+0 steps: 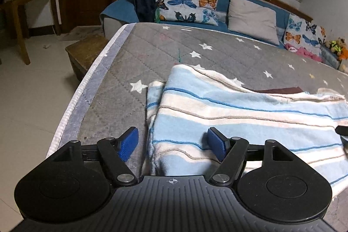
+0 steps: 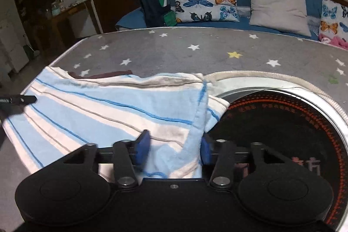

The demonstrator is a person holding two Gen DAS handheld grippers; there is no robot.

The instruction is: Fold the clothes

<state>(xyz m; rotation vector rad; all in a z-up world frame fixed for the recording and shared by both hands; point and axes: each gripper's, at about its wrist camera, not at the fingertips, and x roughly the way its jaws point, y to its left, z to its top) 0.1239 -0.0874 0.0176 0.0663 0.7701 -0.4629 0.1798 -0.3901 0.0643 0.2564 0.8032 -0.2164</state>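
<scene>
A light-blue and white striped towel lies folded on the grey star-print mattress. My left gripper hangs open over the towel's near left corner, with one blue pad above the cloth and the other above bare mattress. In the right wrist view the towel spreads to the left and its right edge folds up between the pads of my right gripper. Those jaws stand apart around the cloth without pinching it. A dark maroon piece peeks out from under the towel's far edge.
A round black cooktop with red markings and a silver rim lies right of the towel. Behind the mattress is a blue sofa with butterfly cushions, a grey pillow and dark clothing. A wooden stool stands at the mattress's left edge.
</scene>
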